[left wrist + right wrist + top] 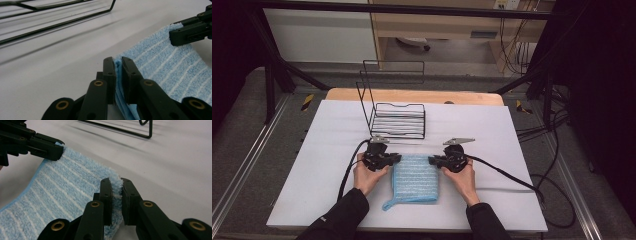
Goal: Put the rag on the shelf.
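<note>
Lying flat, the white-striped blue towel (415, 178) has both far corners tool-pinched.

One towel (414, 178), one wire rack (394, 116), two grippers (395, 159).

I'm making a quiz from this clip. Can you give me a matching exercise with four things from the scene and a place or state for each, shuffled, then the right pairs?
Things:
1. left gripper
2. right gripper
3. wire rack
4. loop

Places or states:
A. stands on the table beyond the cloth
B. sticks out at the cloth's near left corner
C. shut on the cloth's far left corner
D. shut on the cloth's far right corner

Pairs: 1-C, 2-D, 3-A, 4-B
</note>
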